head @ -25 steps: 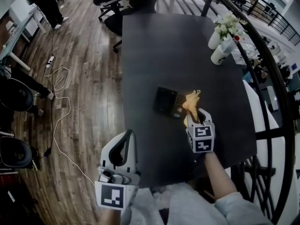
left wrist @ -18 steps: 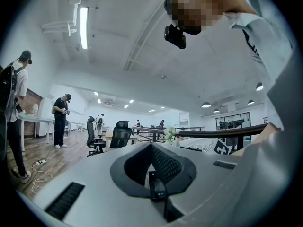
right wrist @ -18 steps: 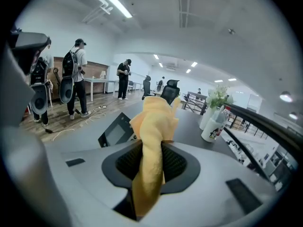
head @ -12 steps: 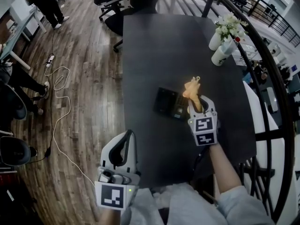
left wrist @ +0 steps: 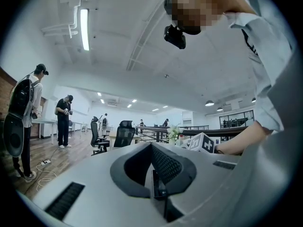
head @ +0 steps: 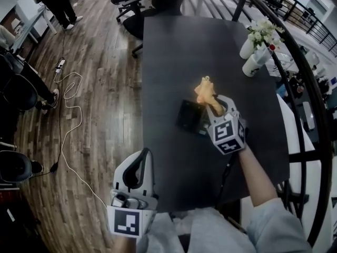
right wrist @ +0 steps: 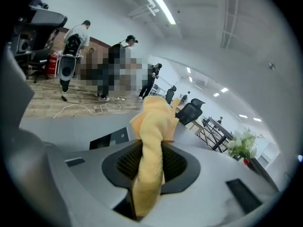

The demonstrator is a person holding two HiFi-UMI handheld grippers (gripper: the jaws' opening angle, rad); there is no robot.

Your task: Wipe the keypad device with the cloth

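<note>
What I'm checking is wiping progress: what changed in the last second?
The right tongs, shut on the cloth, moved forward and slightly left over the keypad device, carrying the cloth toward its far edge. The left tongs stayed shut, empty, beside the table; the device stayed put.

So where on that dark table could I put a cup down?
The far half of the table is bare, between the keypad device and the white vases. The near left corner is bare too. It is crowded mid-table, where the right gripper holds the cloth at the device.
</note>
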